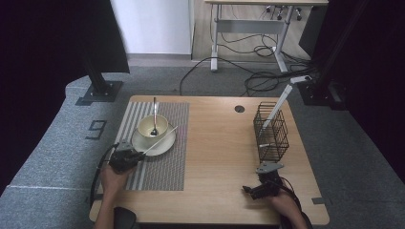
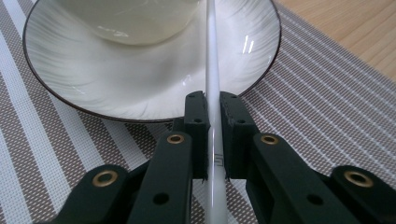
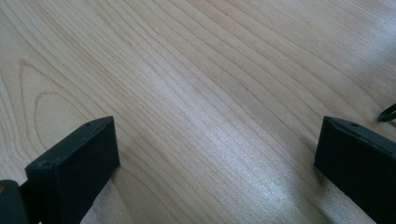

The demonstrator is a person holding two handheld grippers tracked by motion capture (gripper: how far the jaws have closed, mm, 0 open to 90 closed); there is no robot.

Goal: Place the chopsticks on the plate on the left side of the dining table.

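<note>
A thin white stick (image 2: 211, 56) lies between the jaws of my left gripper (image 2: 213, 100), which is shut on it. The stick reaches out over a white saucer (image 2: 116, 88) toward the cream cup (image 2: 135, 23) standing on it. From above, the left gripper (image 1: 138, 155) sits at the saucer's (image 1: 138, 143) near left rim, and the stick (image 1: 160, 140) slants up to the right past the cup (image 1: 153, 125). A metal spoon (image 1: 154, 114) stands in the cup. My right gripper (image 1: 248, 190) rests near the table's front right; its jaws (image 3: 217, 140) stand open over bare wood.
A striped grey placemat (image 1: 162, 167) lies under the saucer. A black wire basket (image 1: 271, 131) stands at the right with a long white utensil (image 1: 279, 102) leaning out of it. The wooden table (image 1: 219, 143) has a round cable hole (image 1: 239, 109) at the back.
</note>
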